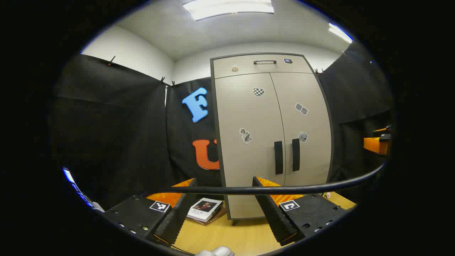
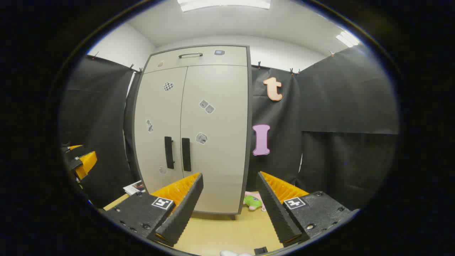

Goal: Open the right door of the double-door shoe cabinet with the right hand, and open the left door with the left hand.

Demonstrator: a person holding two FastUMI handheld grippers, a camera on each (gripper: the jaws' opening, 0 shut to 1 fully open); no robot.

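Both doors of the shoe cabinet (image 1: 273, 131) closed, left gripper (image 1: 225, 208) and right gripper (image 2: 229, 206) spread wide, empty, well short of the cabinet's handles (image 2: 177, 153).

you see a matt, smooth shoe cabinet (image 2: 213, 142) on a wood-grain table (image 1: 227, 234), against matt cloth walls (image 2: 341, 117).

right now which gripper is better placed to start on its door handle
Right, marginally. Both doors are shut and both grippers open, off the cabinet. The right gripper has a bare path to the right door handle; a black cable crosses the left gripper.
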